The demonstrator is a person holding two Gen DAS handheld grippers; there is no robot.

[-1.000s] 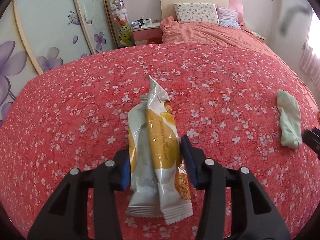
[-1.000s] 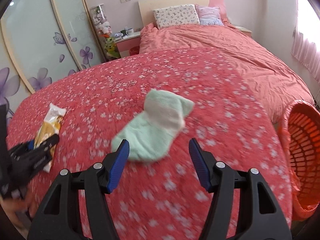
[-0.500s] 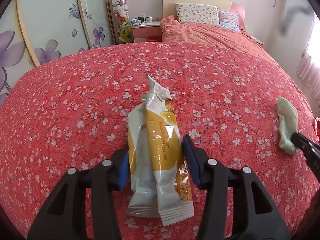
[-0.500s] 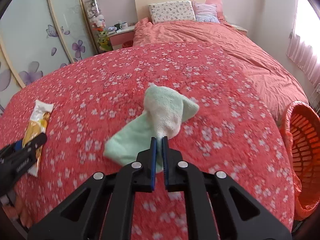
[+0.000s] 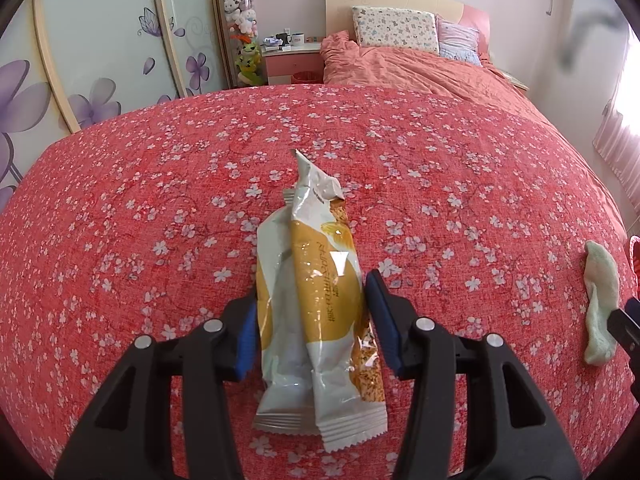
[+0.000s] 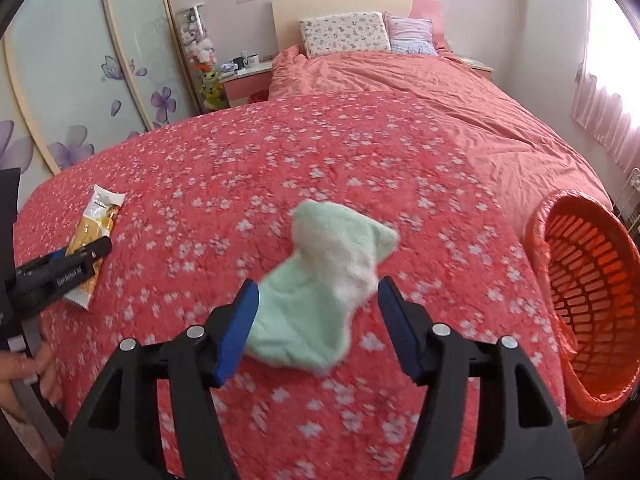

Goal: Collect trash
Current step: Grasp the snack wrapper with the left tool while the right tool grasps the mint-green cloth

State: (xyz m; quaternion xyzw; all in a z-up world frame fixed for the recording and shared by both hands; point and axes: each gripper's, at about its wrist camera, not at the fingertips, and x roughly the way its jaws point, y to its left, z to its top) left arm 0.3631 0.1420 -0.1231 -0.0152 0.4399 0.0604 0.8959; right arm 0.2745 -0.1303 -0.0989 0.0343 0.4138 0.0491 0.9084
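The wrapper (image 5: 320, 304) lies lengthwise between the left hand-held gripper (image 5: 312, 320)'s parted jaws, unclenched, near the bed (image 5: 120, 200)'s left edge.

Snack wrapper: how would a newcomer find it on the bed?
Start at the red flowered blanket covering the bed's near end. The snack wrapper lies lengthwise between the left tool's blue pads. It is glossy yellow and white with crimped ends, unlike the fuzzy green sock.
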